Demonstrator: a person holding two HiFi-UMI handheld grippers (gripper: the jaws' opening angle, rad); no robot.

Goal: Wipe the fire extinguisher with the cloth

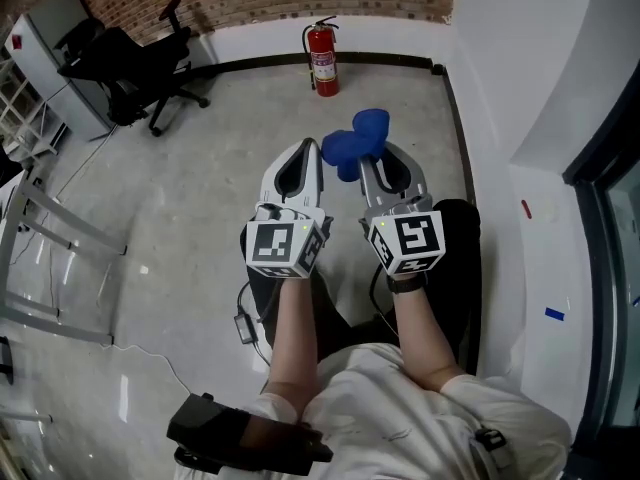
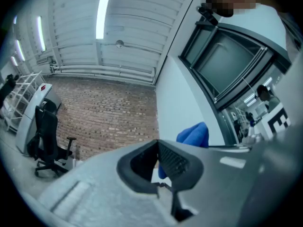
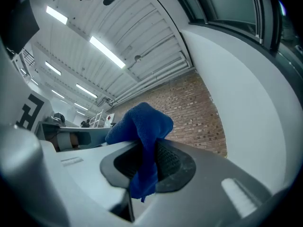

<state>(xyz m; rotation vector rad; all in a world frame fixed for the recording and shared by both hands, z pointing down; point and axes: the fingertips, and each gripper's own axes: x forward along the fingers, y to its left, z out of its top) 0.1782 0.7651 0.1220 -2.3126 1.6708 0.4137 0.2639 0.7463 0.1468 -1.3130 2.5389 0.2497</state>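
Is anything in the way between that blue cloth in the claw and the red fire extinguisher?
Nothing visible is. The right claw grips the blue cloth, and only bare floor lies between it and the fire extinguisher standing against the far wall.

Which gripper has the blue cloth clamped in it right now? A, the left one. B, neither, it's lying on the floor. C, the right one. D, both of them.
C: the blue cloth is pinched between the jaws of the right gripper, while the left gripper has its jaws together on nothing.
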